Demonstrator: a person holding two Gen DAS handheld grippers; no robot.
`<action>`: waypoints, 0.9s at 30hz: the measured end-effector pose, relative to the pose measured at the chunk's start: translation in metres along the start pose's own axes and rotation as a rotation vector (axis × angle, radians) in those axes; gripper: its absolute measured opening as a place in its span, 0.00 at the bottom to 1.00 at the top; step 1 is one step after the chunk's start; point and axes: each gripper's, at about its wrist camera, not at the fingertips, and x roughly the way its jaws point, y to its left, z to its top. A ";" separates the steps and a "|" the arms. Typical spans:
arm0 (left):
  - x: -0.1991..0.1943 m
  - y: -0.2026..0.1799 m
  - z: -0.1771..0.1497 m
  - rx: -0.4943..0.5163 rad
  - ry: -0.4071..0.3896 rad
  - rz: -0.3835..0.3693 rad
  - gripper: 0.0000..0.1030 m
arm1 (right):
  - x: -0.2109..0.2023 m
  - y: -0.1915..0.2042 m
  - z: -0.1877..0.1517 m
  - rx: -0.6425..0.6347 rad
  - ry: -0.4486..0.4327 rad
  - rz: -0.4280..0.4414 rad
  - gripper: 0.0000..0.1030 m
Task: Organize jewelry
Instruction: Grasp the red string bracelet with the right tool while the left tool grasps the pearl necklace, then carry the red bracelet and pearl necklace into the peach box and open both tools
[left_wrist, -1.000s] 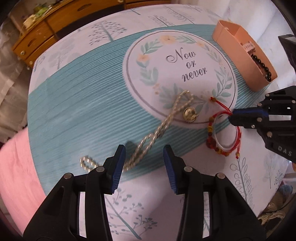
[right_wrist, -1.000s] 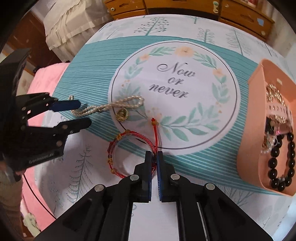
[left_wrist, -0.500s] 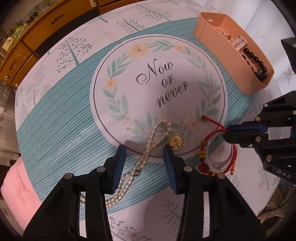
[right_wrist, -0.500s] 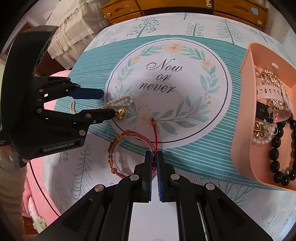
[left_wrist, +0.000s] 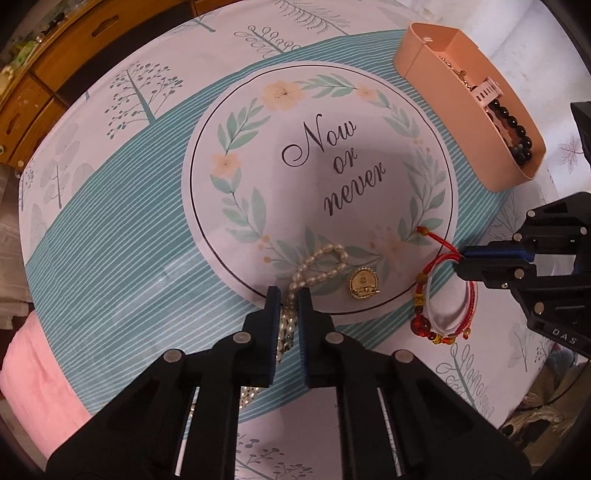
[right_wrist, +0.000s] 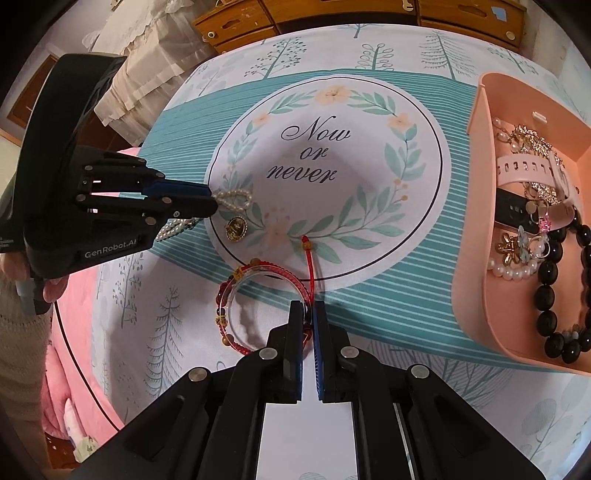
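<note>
Showing two pairs of tongs, each closed on a separate piece of jewelry lying on the printed tablecloth (left_wrist: 122, 236) of the desk. Left tongs (left_wrist: 288, 295) pressed nearly together, pinching the pearl necklace (left_wrist: 321, 264) at mid-strand; looped end lying just ahead of the tips on the round "Now or never" print, remaining strand trailing back beneath the tongs, long axis thus roughly in line with them. Gold pendant (left_wrist: 364, 282) resting just beside the loop, toward the right. Right tongs (right_wrist: 307, 308) pressed together on the red cord bracelet (right_wrist: 258, 291), gripped at its near right edge; ring of the bracelet lying flat to the left of the tips, loose cord tail running straight ahead onto the print. Pink tray (right_wrist: 476, 236), already holding beads, pearls and a watch, standing to the right of both pairs and nearer the right one. Coming transfer judged therefore rightward, short for the bracelet, longer for the necklace, with the hanging strand likely to drag.
</note>
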 end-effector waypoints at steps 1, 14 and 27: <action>-0.001 0.001 -0.002 -0.015 0.002 0.001 0.03 | 0.003 0.001 0.002 0.002 0.000 0.001 0.05; -0.042 0.026 -0.022 -0.261 -0.082 0.013 0.03 | -0.040 0.014 -0.010 -0.027 -0.094 -0.024 0.05; -0.210 -0.038 -0.042 -0.362 -0.416 0.008 0.03 | -0.158 0.017 -0.025 -0.014 -0.322 -0.052 0.05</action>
